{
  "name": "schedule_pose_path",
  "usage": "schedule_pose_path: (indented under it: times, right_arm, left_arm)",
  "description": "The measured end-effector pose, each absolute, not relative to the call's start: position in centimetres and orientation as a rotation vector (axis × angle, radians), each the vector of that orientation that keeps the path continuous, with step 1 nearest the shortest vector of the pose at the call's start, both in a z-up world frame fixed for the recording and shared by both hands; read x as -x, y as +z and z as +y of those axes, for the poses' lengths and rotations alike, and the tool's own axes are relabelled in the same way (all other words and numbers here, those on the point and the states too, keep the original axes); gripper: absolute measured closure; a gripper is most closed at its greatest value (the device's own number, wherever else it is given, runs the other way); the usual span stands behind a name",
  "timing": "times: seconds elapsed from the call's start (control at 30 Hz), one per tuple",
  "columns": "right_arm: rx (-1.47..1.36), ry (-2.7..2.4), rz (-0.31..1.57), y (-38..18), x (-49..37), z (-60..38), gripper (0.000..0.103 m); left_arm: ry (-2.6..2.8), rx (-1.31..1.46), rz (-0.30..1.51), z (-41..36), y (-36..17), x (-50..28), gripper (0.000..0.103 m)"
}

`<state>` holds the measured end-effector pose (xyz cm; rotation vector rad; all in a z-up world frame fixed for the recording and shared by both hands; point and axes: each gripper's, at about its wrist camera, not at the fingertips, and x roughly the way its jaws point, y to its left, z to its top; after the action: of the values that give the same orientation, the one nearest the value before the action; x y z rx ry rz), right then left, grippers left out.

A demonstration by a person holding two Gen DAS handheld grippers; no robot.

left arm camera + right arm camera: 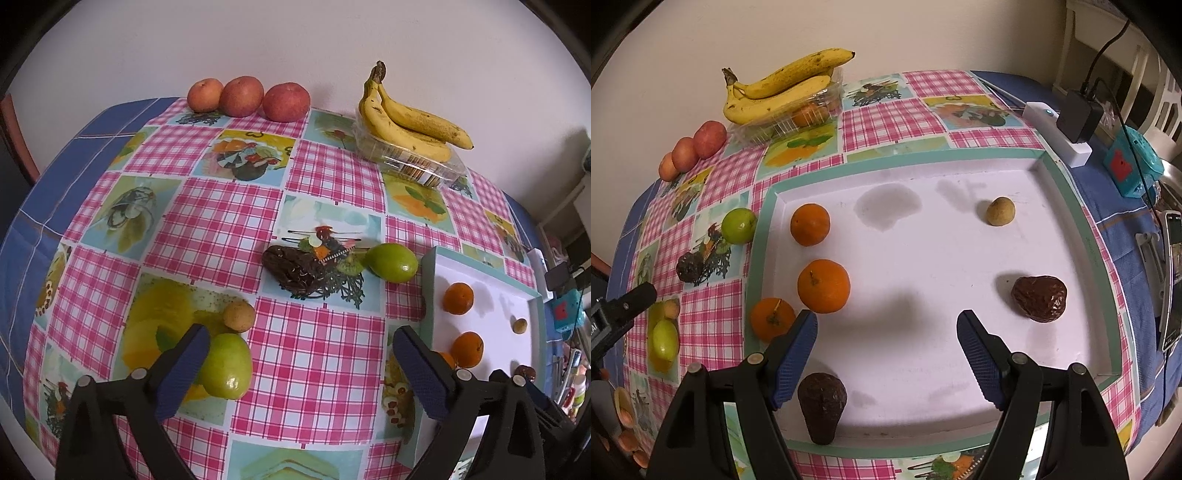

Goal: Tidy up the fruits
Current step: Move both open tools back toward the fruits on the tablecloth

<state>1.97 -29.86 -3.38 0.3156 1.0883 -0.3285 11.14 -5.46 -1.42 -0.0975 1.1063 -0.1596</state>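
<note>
In the left wrist view my left gripper (301, 354) is open above the checked tablecloth. A green fruit (225, 365) lies just inside its left finger, with a small tan fruit (239, 315) behind it. Further on lie a dark avocado (291, 269) and a green lime (393, 262). My right gripper (886, 328) hangs open over the white tray (897, 162), holding nothing. The tray holds two oranges (810, 224) (823, 286), a dark avocado (822, 406), a brown wrinkled avocado (1039, 299) and a small tan fruit (1000, 211). A third orange (772, 319) sits at its left rim.
Three apples (242, 96) line the wall at the back. Bananas (406, 118) rest on a clear plastic box (417, 158). Right of the tray are a white power strip with a black adapter (1075, 122), a teal gadget (1130, 166) and a phone (1172, 277).
</note>
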Motion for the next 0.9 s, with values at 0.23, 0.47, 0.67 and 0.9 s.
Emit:
schedule_pose_path:
  times: [0.23, 0.47, 0.67, 0.9]
  right_arm:
    - [-0.267, -0.333, 1.070, -3.5, -1.5, -29.2, 0.007]
    - [-0.220, -0.310, 1.011, -3.0, -1.2, -27.7, 0.007]
    - [-0.173, -0.284, 0.957, -2.9, -1.5, -26.2, 0.007]
    - [-0.191, -0.222, 0.937, -3.0, -2.2, -23.8, 0.007]
  left_arm:
    - [-0.127, 0.099, 1.082, -4.7, -1.1, -10.7, 0.000]
    - [-0.103, 0.096, 1.062, -3.4, -0.8, -9.9, 0.000]
    - [-0.063, 0.102, 1.019, -1.4, 0.0, -9.5, 0.000]
    - [-0.025, 0.127, 0.981, 1.3, 0.7, -9.8, 0.000]
